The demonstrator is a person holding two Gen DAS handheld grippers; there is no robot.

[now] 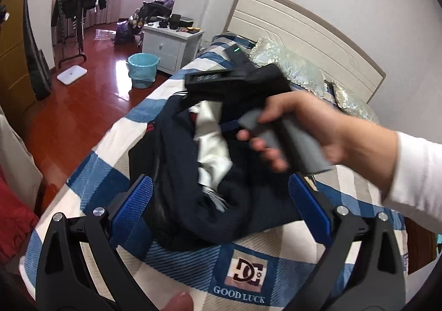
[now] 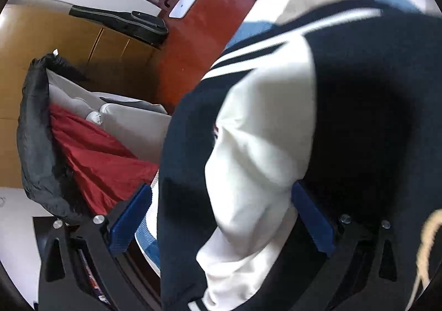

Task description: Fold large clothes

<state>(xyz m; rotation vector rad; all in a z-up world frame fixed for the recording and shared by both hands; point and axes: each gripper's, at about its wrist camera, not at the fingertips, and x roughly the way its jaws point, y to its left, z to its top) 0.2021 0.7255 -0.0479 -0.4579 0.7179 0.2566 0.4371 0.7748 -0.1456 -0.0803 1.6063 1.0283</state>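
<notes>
The navy and white jacket [image 1: 215, 172] lies bunched in a loose heap on the checked bedspread [image 1: 110, 145], nearer the foot of the bed than the headboard [image 1: 298, 26], just above the "GOOD LUCK" logo patch [image 1: 248, 272]. Nothing about it is flat: a white sleeve panel with stripes twists up through the dark body cloth.

My left gripper [image 1: 221, 206] has its blue pads spread wide on either side of the near edge of the heap, pinching nothing. My right gripper [image 2: 221, 217] is also spread, with the white sleeve [image 2: 262, 131] and dark cloth lying between and across its pads; its wrist view is blurred, and I see no pinch, so I judge it is not clamped. From the left wrist camera, my right hand [image 1: 312, 131] holds that tool low over the headboard side of the jacket.

I judge this as sorting the heap out, whether to spread it or gather it. Either way, the next move calls for finding a true edge, a hem or shoulder seam, and not a random fistful of cloth.
</notes>
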